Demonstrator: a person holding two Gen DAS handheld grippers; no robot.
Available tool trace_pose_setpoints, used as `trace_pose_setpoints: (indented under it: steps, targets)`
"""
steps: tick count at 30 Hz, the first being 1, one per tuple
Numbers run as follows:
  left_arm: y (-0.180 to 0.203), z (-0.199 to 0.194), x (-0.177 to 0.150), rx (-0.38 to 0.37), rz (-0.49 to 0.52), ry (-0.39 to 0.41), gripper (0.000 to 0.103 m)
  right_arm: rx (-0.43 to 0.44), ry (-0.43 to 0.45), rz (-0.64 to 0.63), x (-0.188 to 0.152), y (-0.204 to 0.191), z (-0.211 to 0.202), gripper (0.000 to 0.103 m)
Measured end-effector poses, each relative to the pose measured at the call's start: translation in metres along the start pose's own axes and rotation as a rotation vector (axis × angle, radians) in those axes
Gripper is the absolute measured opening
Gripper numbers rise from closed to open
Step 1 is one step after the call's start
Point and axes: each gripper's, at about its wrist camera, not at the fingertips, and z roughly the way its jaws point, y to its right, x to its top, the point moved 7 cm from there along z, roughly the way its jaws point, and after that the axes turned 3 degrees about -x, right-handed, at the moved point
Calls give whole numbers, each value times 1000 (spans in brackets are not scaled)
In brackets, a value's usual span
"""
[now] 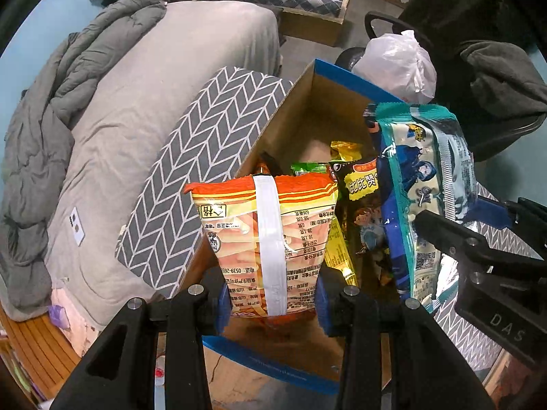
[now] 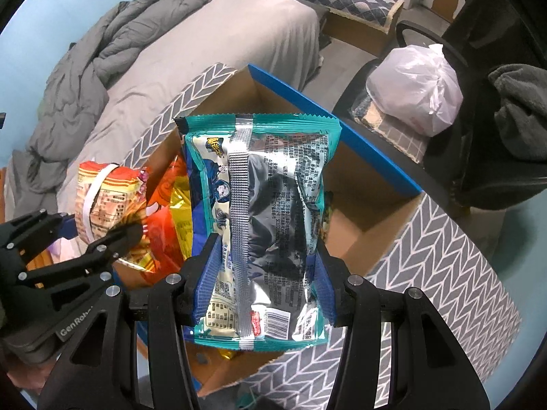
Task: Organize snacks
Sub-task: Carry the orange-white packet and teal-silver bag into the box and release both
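Both hands hang over the open cardboard box with blue edges and grey herringbone flaps (image 1: 218, 157). The left tongs (image 1: 271, 302) are clamped on an orange crinkly packet of stick snacks with a white seam (image 1: 270, 232), held upright just above the box mouth. Beside it, the right tongs (image 2: 265, 280) are clamped on a teal and silver foil snack packet (image 2: 266, 212), also over the box. More bright wrappers (image 1: 355, 184) lie inside. A grey bed with a rumpled quilt (image 1: 136, 102) stands behind.
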Motion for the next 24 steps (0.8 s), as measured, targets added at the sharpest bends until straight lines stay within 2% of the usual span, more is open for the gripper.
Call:
trace_pose_setpoints:
  steps: [3, 7, 9, 15, 17, 20, 24]
  targets:
    - [3, -1, 2, -12, 13, -8, 40, -7, -2, 3, 2, -3, -2, 51]
    - [2, -6, 5, 9, 35, 2, 54, -12, 2, 18, 3, -4, -8, 52]
    - [3, -10, 7, 11, 44, 15, 57, -21, 10, 21, 4, -2, -12, 53]
    - [7, -32, 10, -30, 31, 34, 60, -58, 47, 27, 6, 5, -32, 65]
    - [10, -43, 10, -38, 35, 55, 67, -74, 66, 30, 6, 9, -44, 67]
    - [16, -62, 13, -41, 50, 105, 72, -88, 90, 34, 7, 14, -57, 72]
    - [24, -86, 16, -45, 71, 152, 74, -109, 137, 58, 7, 24, -80, 78]
